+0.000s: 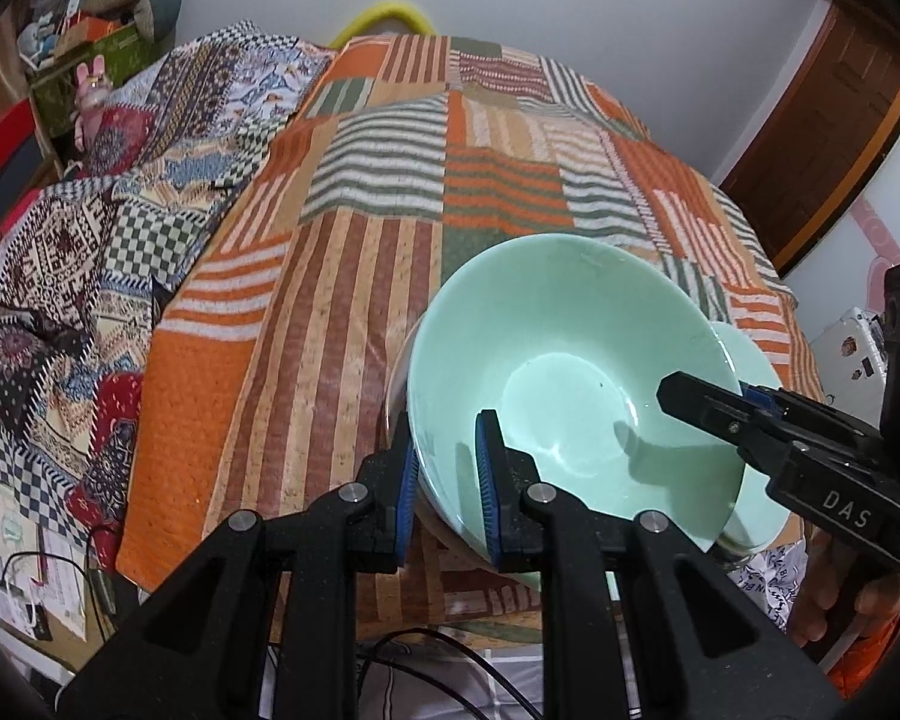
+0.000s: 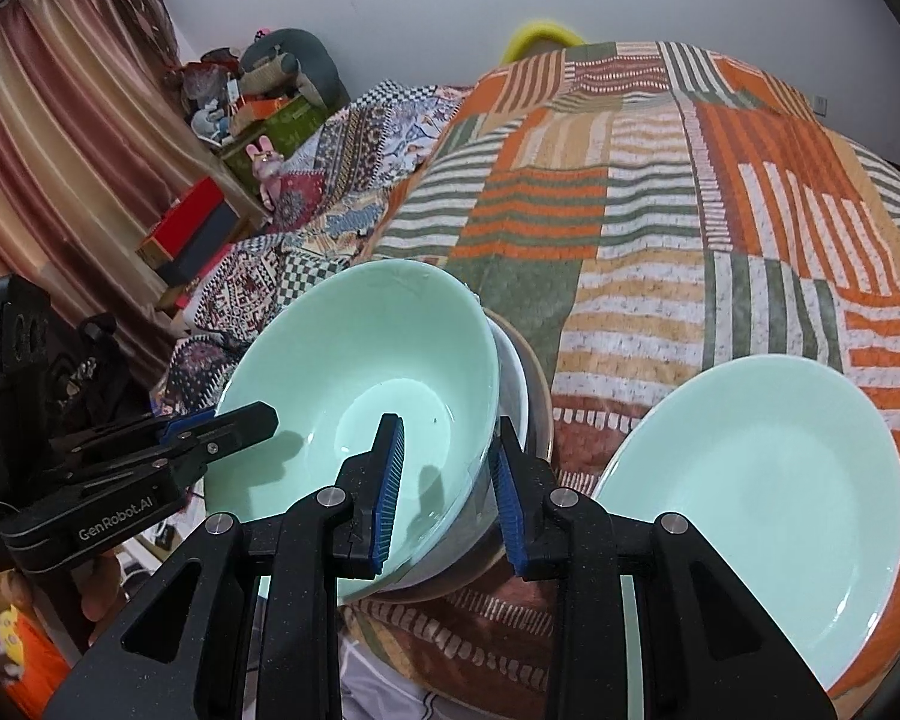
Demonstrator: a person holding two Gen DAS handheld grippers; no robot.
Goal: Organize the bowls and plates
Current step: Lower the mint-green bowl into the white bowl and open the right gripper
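Note:
A mint green bowl (image 1: 570,372) (image 2: 360,372) is held tilted over a stack of a white bowl (image 2: 513,378) and a brown bowl (image 2: 540,384) on the quilted bed. My left gripper (image 1: 447,480) straddles the green bowl's near-left rim, one pad inside and one outside, with a small gap at the pads. My right gripper (image 2: 447,480) straddles its opposite rim with a wider gap. A mint green plate (image 2: 762,480) (image 1: 756,396) lies on the quilt to the right of the stack.
The striped orange-and-green quilt (image 1: 390,252) covers the bed. A patterned patchwork blanket (image 1: 90,252) lies bunched on the left side. Boxes and toys (image 2: 258,114) stand by the curtain at the far left. Cables (image 1: 426,678) hang below the bed's near edge.

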